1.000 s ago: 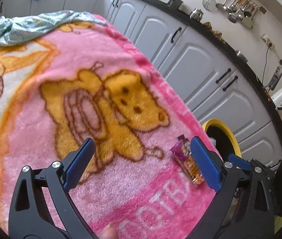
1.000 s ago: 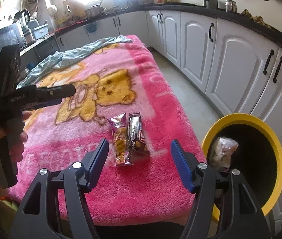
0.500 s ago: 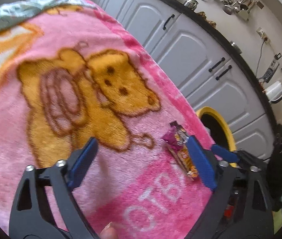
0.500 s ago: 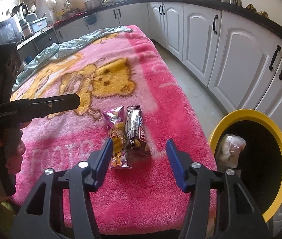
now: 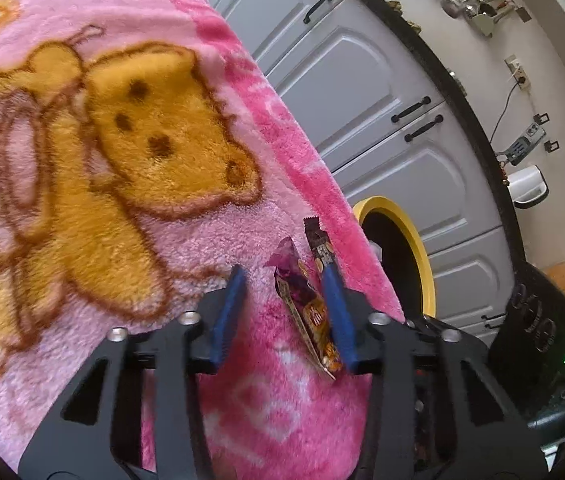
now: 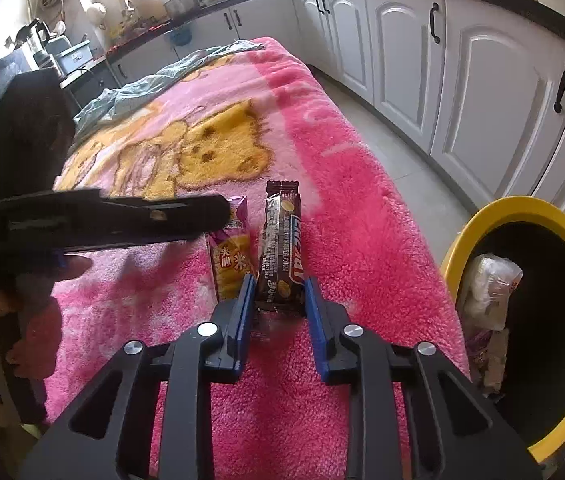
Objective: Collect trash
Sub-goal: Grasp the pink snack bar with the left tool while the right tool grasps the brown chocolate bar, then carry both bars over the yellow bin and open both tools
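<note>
Two snack wrappers lie side by side on the pink blanket: a purple-and-orange one and a dark brown one. My right gripper is open, its blue fingers astride the near end of the brown wrapper. My left gripper is open, with the purple wrapper between its fingers, close to the right finger. The brown wrapper shows just past that finger. In the right wrist view the left gripper reaches in from the left over the purple wrapper.
A yellow-rimmed bin stands on the floor right of the table edge, with crumpled trash inside; it also shows in the left wrist view. White cabinets line the far side. A teal cloth lies at the blanket's far end.
Both grippers have moved down and forward onto the wrappers. Both jaws have narrowed. The left gripper has swung right over the purple wrapper.
</note>
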Motion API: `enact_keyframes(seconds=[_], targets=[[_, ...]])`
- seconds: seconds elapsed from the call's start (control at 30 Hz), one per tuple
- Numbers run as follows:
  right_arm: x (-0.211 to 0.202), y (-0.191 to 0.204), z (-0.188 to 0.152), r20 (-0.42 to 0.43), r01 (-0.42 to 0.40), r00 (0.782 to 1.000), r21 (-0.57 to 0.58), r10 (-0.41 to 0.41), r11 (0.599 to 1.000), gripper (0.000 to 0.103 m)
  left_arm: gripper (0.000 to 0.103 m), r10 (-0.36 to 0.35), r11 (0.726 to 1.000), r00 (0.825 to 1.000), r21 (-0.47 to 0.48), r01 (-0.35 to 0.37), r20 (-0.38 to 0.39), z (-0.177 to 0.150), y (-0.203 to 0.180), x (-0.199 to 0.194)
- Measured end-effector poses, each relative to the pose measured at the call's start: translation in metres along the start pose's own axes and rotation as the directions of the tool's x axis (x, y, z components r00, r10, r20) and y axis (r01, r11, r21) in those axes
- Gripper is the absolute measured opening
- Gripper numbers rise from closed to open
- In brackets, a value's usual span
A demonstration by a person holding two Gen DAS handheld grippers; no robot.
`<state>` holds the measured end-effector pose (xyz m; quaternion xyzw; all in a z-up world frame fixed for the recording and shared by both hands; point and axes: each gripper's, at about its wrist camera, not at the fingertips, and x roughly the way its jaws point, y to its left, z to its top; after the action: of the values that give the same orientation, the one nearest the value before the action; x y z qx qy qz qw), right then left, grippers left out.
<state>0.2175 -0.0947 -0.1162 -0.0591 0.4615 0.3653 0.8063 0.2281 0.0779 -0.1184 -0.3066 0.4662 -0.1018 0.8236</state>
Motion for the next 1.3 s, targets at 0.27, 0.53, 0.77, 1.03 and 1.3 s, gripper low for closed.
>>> enact_keyframes(seconds=[0.27,0.53,0.77,1.03,1.3], targets=[[-0.009,-0.005,0.000,0.029,0.005,1.000,0.035,-0.006,0.999,0.015,0.010,-0.002,1.000,1.000,0.016,0.002,0.003,0.004,-0.003,0.003],[-0.035,-0.020,0.000,0.082,0.007,0.997,0.067,-0.012,0.998,0.005,0.007,-0.010,0.996,0.999,0.084,0.007,0.036,0.003,-0.029,-0.012],[-0.067,-0.039,-0.006,0.147,0.000,0.989,0.114,-0.017,0.994,0.005,0.006,-0.031,0.990,0.998,0.141,0.024,0.048,0.004,-0.061,-0.018],[-0.122,-0.078,-0.018,0.242,0.023,0.967,0.208,-0.075,0.978,0.005,0.005,-0.079,0.966,0.995,0.249,0.063,0.053,0.010,-0.126,-0.006],[-0.164,-0.119,-0.039,0.296,0.073,0.941,0.299,-0.165,0.952,0.005,0.004,-0.107,0.928,0.994,0.360,0.091,0.025,0.003,-0.190,0.022]])
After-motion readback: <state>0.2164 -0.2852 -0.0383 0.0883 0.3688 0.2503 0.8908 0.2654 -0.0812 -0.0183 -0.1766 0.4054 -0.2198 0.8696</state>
